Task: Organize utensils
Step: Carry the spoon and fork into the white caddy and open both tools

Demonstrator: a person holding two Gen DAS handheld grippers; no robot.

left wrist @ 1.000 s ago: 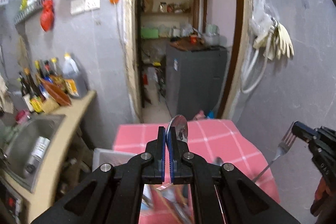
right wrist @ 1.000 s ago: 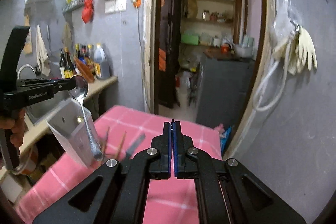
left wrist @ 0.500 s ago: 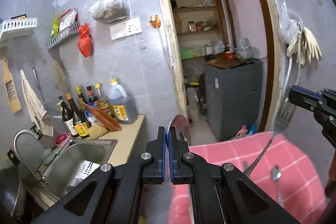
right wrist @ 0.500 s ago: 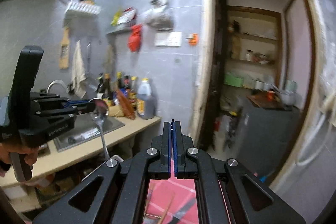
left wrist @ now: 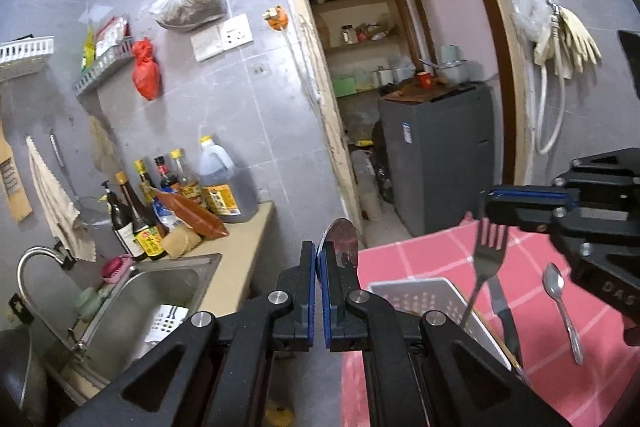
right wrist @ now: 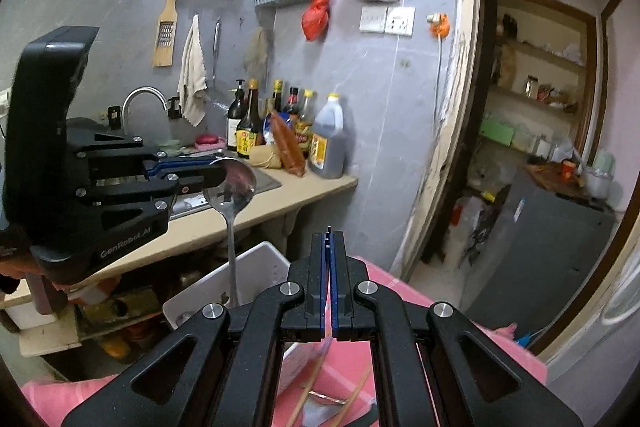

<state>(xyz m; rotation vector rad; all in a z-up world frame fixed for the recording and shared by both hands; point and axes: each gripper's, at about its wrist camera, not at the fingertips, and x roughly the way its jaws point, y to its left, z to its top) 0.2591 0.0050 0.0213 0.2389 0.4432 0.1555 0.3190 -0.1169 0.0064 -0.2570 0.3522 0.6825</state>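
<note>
Steel spoon (right wrist: 230, 187), bowl pinched in the left gripper (right wrist: 216, 171) jaws, handle hanging into the white perforated bin (left wrist: 420, 291). Fork (left wrist: 488, 251), tines pinched by the right gripper (left wrist: 496, 203), over that bin. Beyond, on the pink-cloth surface (left wrist: 532, 263): knife (left wrist: 506, 315), small spoon (left wrist: 556, 287). Step: depositing; next, lower and release both.

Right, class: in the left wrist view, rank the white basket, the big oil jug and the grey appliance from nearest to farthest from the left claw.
1. The white basket, low down, just right of the left claw.
2. The oil jug, ahead on the left, at the end of the counter.
3. The grey appliance, farthest back, in the room beyond, on the right.
</note>
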